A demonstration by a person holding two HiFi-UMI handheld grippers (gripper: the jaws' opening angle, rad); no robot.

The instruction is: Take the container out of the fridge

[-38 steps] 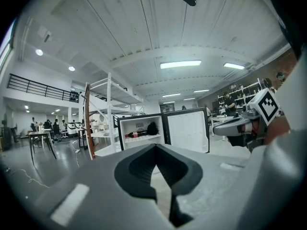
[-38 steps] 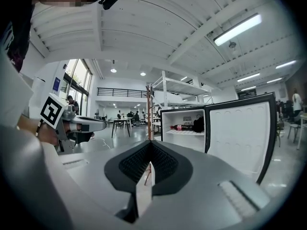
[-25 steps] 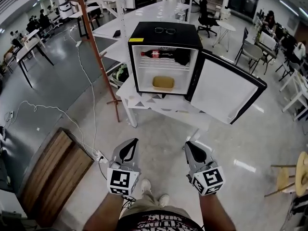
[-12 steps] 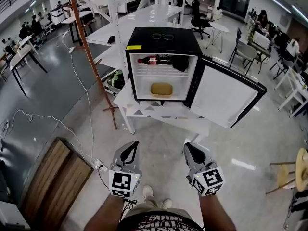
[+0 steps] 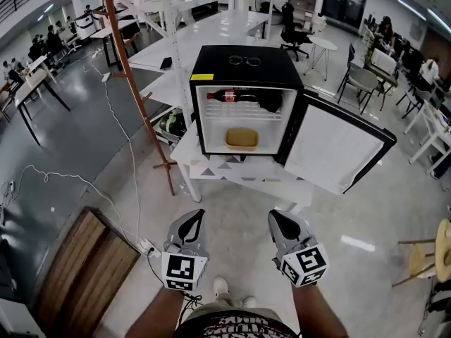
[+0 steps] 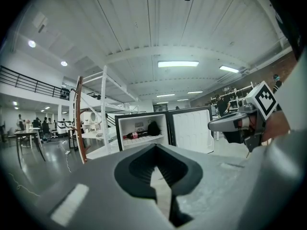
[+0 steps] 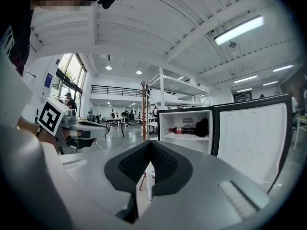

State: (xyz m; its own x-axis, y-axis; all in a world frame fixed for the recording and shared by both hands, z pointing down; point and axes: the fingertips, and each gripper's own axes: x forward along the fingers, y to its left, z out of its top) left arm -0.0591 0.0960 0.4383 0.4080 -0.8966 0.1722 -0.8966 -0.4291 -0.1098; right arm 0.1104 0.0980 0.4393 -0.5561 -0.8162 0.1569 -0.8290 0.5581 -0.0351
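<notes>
Edges first: the fridge (image 5: 243,51) sits on a white tabletop (image 5: 239,173) at upper centre of the head view. Its door (image 5: 338,150) is swung wide to the right, and the door's lower corner overhangs the tabletop edge toward centre right. Open floor (image 5: 232,203) lies between the tabletop's near edge and both tongs. A rust-coloured pole (image 5: 134,76) slants down just left of the tabletop. A white cable (image 5: 130,167) trails across the floor to the left, and a wooden board (image 5: 77,259) lies at lower left.

The left tongs (image 5: 194,217) and right tongs (image 5: 276,218) hang side by side at lower centre, well apart from the fridge. Each pair is closed together with nothing between, and both point at the opening.

Writing: a yellow sticker (image 5: 201,77) sits at the upper left of the fridge front, too small for us to read. A bottle (image 5: 229,95) lies on its side on the upper shelf; its red label is not legible. Each marker cube (image 5: 184,270) shows a black-and-white square pattern, no text. Glasses (image 5: 244,60) rest on the fridge top.

The container (image 5: 241,139) is tan and sits on the fridge's bottom level, roughly centred. Its long axis runs left-right across the frame, with a long side facing the opening.
</notes>
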